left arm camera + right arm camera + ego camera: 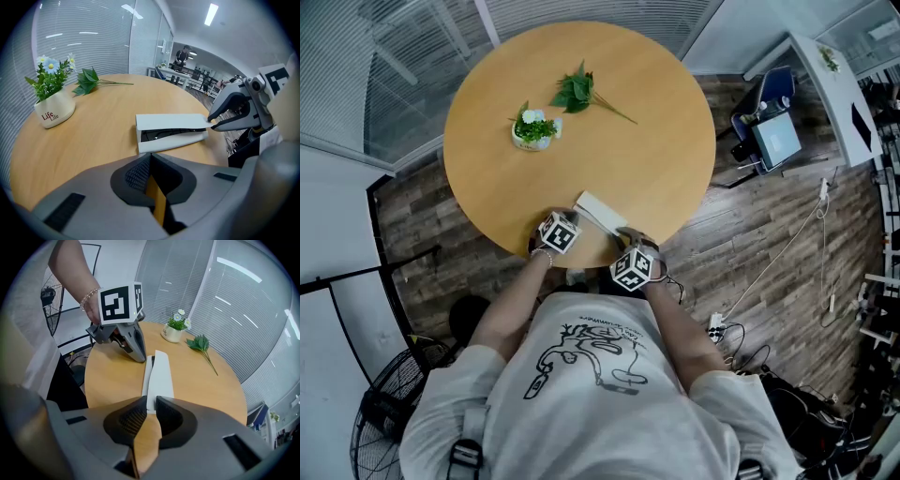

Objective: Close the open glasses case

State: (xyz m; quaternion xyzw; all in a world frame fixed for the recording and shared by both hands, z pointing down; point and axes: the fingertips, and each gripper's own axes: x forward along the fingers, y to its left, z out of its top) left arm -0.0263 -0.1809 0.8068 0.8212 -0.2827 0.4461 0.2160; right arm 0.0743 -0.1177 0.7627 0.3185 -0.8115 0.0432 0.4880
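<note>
Right gripper view | right tool (150, 403) pinching glasses case (159, 373) lid end | left tool (150, 159) closed, empty, beside it

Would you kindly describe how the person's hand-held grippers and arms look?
The left hand-held gripper and right hand-held gripper are grey plastic with dark textured pads, each topped by a white cube bearing black square markers. The person wears a pale short-sleeved T-shirt and a beaded bracelet.
</note>
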